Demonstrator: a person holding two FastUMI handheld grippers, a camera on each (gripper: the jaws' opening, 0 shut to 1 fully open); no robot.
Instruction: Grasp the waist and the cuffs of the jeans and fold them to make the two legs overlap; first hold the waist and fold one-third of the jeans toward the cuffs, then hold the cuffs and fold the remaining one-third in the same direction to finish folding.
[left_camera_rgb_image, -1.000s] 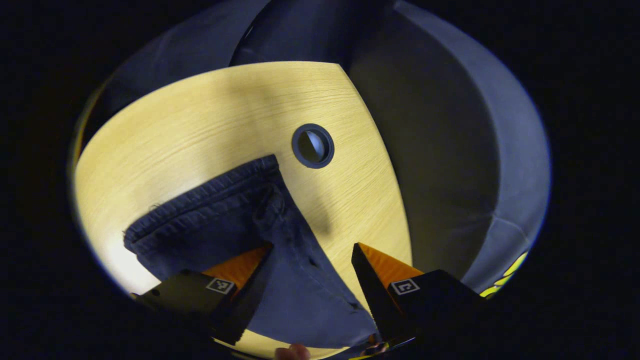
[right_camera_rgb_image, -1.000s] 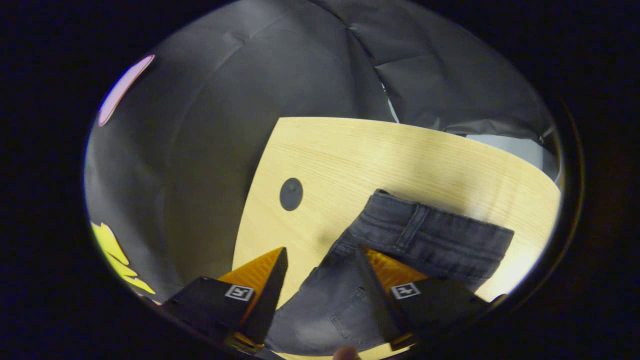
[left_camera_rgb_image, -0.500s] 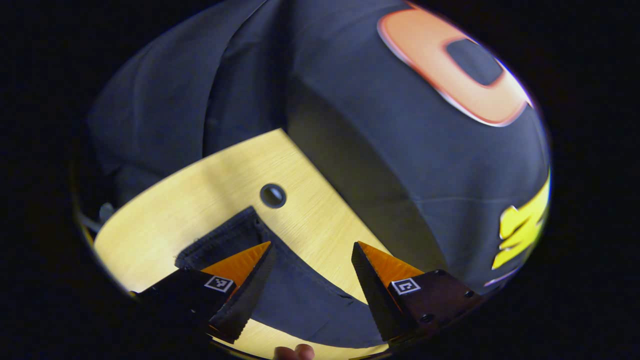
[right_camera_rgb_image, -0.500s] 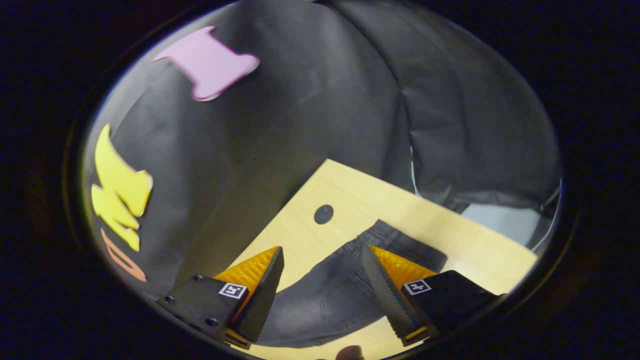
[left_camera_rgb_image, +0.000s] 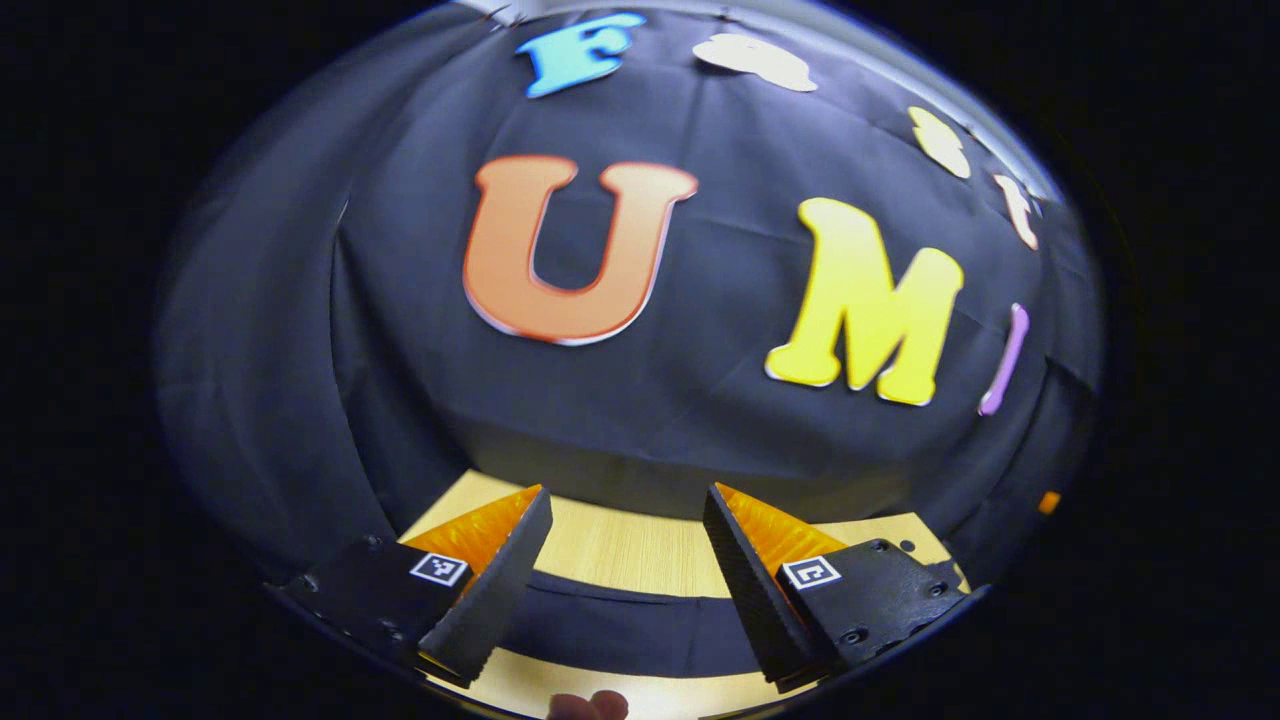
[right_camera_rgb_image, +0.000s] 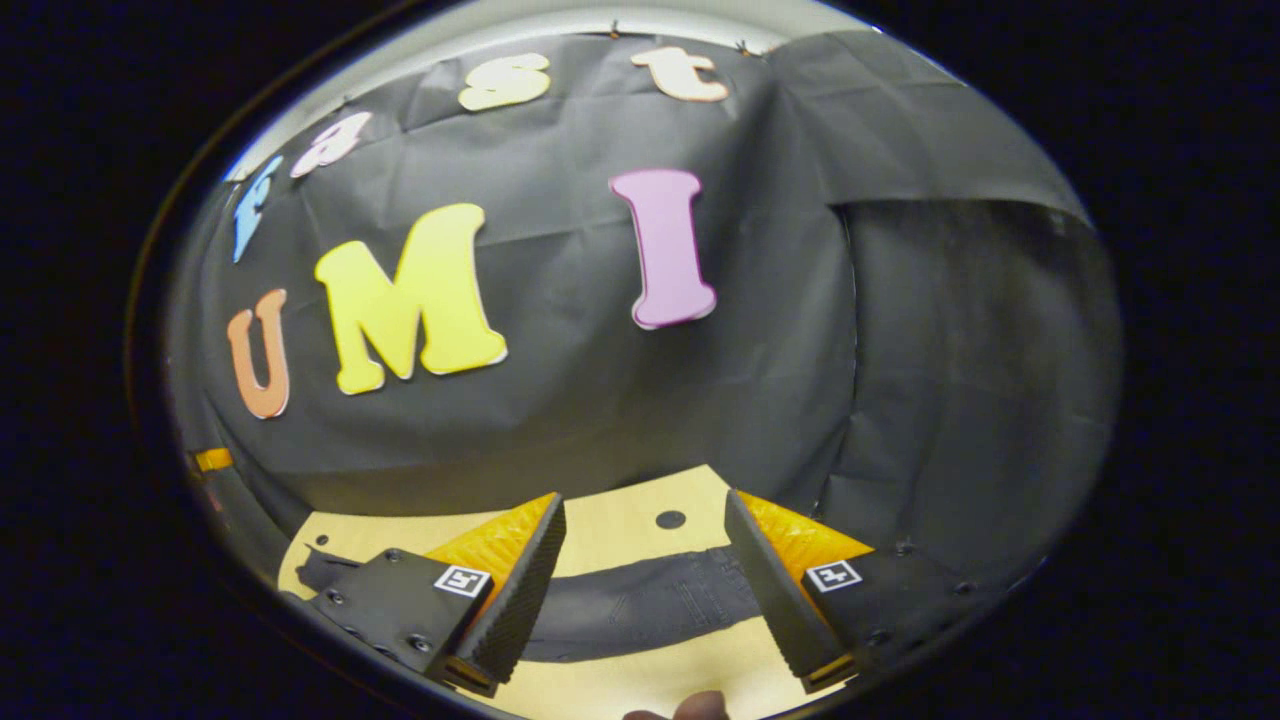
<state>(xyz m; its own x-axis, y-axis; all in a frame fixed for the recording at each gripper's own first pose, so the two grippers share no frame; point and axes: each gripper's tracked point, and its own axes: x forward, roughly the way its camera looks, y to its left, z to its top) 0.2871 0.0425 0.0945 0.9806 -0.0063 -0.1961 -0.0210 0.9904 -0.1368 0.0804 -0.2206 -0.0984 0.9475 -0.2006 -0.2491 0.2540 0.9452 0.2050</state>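
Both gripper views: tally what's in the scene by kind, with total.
Grippers: 2, left gripper and right gripper, both open
Jeans: 1, jeans flat on table
Tables: 1, wooden table
Total: 4

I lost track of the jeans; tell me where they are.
The jeans lie flat on the wooden table, low in both gripper views, beyond each gripper's open fingers, just before the cable hole.

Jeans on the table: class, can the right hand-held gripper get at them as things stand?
Probably yes: the right hand-held gripper is open, the jeans lie flat between its fingers, nothing lying between.
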